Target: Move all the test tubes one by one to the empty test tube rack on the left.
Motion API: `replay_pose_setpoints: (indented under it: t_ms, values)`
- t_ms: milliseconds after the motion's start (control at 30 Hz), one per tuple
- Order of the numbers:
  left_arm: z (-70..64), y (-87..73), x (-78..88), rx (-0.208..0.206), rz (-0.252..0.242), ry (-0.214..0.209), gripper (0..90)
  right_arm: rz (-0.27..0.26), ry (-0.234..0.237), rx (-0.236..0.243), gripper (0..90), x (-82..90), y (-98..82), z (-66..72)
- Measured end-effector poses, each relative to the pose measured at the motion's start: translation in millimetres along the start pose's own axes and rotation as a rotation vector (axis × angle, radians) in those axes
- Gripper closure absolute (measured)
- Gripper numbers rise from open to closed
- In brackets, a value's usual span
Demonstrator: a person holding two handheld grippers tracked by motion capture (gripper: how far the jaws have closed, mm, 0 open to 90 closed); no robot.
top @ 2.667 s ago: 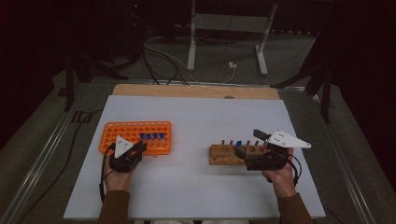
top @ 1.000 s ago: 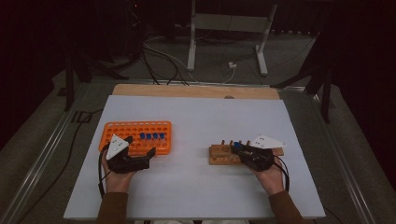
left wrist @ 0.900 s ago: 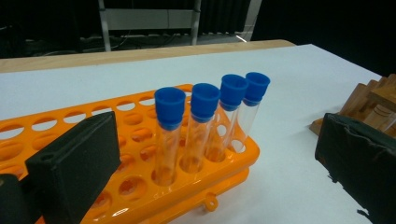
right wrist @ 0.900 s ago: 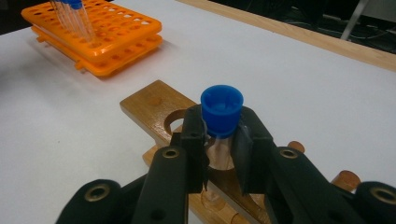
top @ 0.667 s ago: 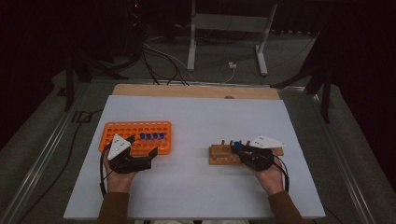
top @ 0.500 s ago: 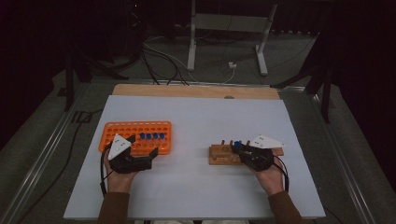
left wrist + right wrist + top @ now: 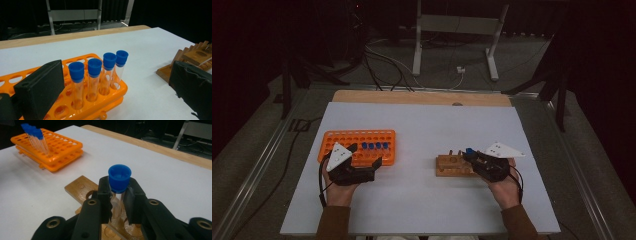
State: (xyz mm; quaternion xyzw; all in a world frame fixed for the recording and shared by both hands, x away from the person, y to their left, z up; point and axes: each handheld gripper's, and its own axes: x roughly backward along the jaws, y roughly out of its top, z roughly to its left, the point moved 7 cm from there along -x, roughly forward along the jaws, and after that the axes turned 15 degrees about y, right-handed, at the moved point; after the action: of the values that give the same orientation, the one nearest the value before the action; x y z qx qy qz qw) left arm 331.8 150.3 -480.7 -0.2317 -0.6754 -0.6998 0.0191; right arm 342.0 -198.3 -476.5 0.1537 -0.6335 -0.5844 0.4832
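Centre lane: between the orange rack [image 7: 358, 146] and the wooden block [image 7: 453, 165] you have bare white table [image 7: 422, 125] to pass through.
Far half: open table up to the wooden edge strip [image 7: 422, 97].
Left obstacle: four blue-capped tubes [image 7: 98, 72] stand upright along the rack's right end.
Right obstacle: a capped tube [image 7: 119, 185] stands over the block, clamped in your right gripper [image 7: 117, 202].

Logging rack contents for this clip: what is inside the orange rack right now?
The orange rack holds four blue-capped tubes upright in one row at its near edge; its other visible holes look empty. The left gripper, open, covers part of the rack.
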Motion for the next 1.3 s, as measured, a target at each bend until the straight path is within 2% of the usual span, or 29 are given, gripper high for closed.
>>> replay_pose_setpoints:
  t_ms: [500, 733, 967, 1300]
  values:
    - [-10.0, 8.3, 2.4, -0.029, -0.014, -0.017, 1.1, -0.071, -0.010, 0.022, 77.3, 20.4, 22.6, 4.4]
    - [-10.3, 8.7, 1.8, -0.022, -0.009, -0.019, 1.2, -0.089, -0.009, 0.025, 77.3, 26.3, 28.8, 7.0]
    - [-13.8, 11.7, 2.7, -0.025, -0.016, -0.022, 1.2, -0.101, -0.006, 0.033, 77.3, 29.4, 33.8, 11.1]
    - [-19.8, 13.6, 2.7, -0.029, -0.012, -0.034, 1.2, -0.090, 0.026, 0.057, 77.3, 25.8, 37.3, 22.6]
